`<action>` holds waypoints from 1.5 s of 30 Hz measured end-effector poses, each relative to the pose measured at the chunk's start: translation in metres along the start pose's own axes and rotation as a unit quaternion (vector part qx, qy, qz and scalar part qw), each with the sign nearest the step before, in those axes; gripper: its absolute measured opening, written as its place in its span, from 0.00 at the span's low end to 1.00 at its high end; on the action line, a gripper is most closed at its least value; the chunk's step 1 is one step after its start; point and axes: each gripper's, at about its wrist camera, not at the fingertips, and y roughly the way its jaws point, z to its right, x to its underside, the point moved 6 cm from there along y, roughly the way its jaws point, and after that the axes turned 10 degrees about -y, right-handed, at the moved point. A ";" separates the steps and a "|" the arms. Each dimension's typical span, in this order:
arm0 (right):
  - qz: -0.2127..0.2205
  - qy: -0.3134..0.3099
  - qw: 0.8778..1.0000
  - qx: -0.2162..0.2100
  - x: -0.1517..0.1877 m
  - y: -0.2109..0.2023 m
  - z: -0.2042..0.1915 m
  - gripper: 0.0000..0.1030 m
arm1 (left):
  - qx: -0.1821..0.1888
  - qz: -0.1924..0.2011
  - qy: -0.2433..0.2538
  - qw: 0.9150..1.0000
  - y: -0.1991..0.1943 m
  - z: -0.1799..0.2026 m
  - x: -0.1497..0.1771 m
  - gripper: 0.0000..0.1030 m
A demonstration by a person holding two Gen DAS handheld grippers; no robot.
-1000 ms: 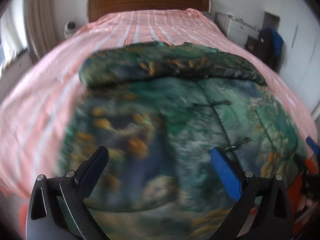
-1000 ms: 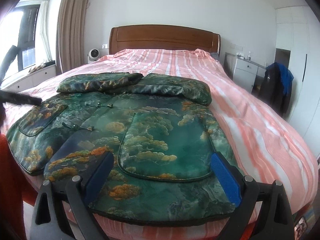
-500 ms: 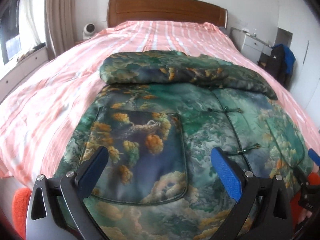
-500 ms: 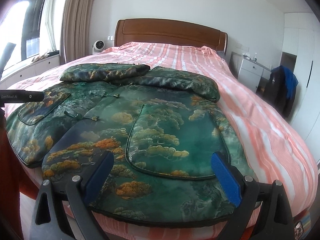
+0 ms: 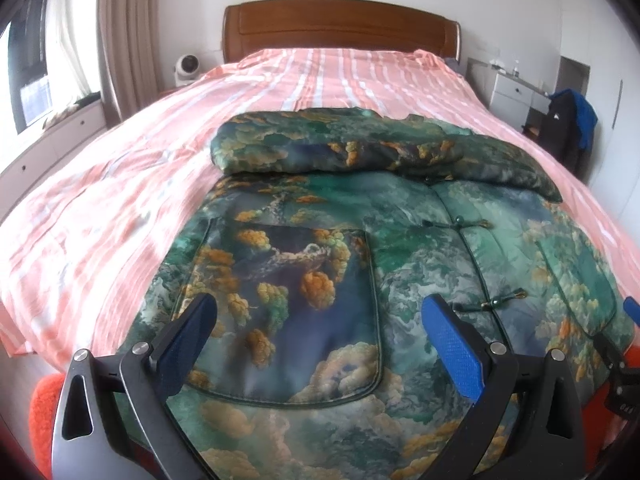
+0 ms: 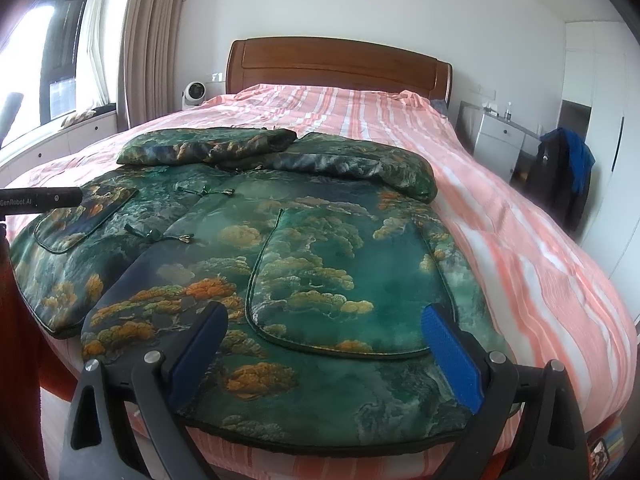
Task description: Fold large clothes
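A large padded jacket [image 5: 408,248] [image 6: 224,216], green with orange cloud patterns, lies front-up on the bed, its hem at the near edge. Both sleeves [image 5: 340,148] [image 6: 280,156] are folded across the chest. My left gripper [image 5: 320,344] hovers open above the jacket's left patch pocket [image 5: 292,308], nothing between its fingers. Above the right patch pocket [image 6: 344,276], my right gripper [image 6: 324,352] is open and empty too. The left gripper's body [image 6: 40,199] shows at the left edge of the right wrist view.
The bed [image 5: 100,220] [image 6: 532,264] has a pink striped cover and a wooden headboard [image 6: 336,64]. A white nightstand [image 6: 500,144] and dark clothes on a chair [image 6: 564,176] stand to the right. A small fan [image 6: 195,94] and curtains [image 6: 148,44] are at left. Something red [image 5: 44,412] lies below the bed's near edge.
Both grippers have drawn back and tilted up a little, so more of the room shows. The left view, blurred a second ago, is sharp. The jacket has not moved.
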 end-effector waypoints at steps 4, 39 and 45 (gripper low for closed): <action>0.000 -0.001 1.000 0.000 0.000 0.000 -0.001 0.94 | -0.003 -0.001 -0.007 1.000 0.001 -0.004 -0.001 0.99; -0.002 -0.003 1.000 -0.001 0.001 0.001 -0.002 0.94 | -0.031 0.001 -0.022 0.999 0.004 -0.016 -0.003 0.99; -0.003 -0.004 1.000 -0.001 0.002 0.003 -0.002 0.94 | -0.035 -0.001 -0.026 0.999 0.005 -0.019 -0.003 0.99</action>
